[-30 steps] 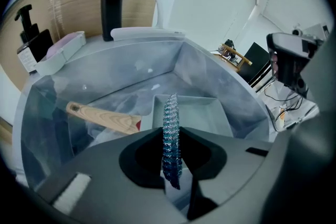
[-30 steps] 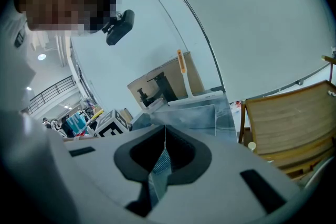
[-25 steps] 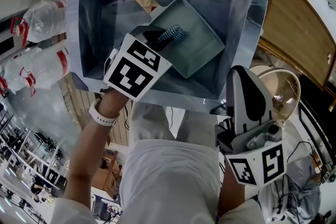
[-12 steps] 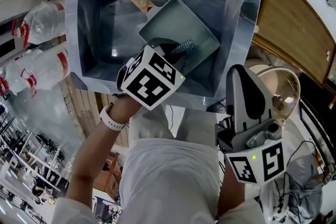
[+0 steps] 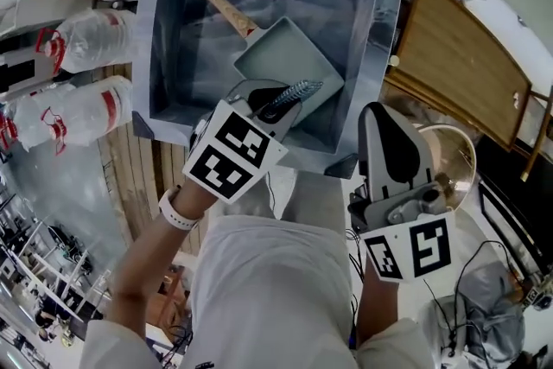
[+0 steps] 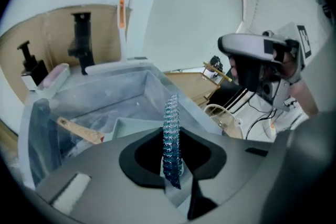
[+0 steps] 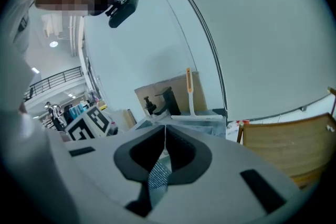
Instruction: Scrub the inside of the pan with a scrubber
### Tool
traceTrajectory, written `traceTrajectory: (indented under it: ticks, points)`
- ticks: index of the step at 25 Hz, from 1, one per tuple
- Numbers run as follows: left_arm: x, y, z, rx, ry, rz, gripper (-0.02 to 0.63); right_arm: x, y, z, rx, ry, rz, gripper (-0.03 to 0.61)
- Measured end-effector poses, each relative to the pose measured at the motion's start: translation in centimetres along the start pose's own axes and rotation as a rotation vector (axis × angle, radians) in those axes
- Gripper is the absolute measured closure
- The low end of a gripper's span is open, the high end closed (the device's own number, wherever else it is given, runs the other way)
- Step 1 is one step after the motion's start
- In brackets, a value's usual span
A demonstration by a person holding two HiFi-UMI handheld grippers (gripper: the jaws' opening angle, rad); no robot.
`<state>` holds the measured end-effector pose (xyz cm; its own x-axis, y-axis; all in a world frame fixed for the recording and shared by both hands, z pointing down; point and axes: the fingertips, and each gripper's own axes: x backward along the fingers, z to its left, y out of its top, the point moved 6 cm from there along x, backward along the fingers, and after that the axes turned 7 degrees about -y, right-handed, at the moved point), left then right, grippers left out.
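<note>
Over the sink [image 5: 177,56], left hand-held gripper [image 5: 275,104] clamps the scrubber [image 5: 295,92] at the rim of the pan [image 5: 281,49]. Outside, right hand-held gripper [image 5: 386,115] idles, jaws together.

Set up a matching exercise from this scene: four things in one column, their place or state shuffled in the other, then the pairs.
Things:
1. scrubber
2. pan
3. right tool
4. bottles

Place or state:
A. lying in the sink
B. shut with nothing in it, held off to the side of the sink
C. clamped in the left tool
D. lying outside the sink, to its left in the head view

Pairs: 1-C, 2-A, 3-B, 4-D
</note>
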<state>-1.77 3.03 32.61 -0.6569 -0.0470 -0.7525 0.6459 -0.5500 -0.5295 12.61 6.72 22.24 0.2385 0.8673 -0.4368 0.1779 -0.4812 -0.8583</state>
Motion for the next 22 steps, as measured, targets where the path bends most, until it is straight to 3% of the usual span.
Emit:
traceTrajectory:
  ticks: [6,16,22]
  points:
    - [7.3,2.5,-3.3,-0.005,0.154,-0.194,0.538,1.8,3.8,1.5,0.103,0.054,-0.034,0.571]
    - [18.7,2.6,-7.1,0.108,0.336,-0.491,0.538,4.7,7.7,5.0,0.208,0.133,-0.055,0.571]
    - [22.4,0.7,-9.3,0.136,0.424,-0.574,0.538,6.5,8.2,7.3,0.290,0.186,-0.024,0.571]
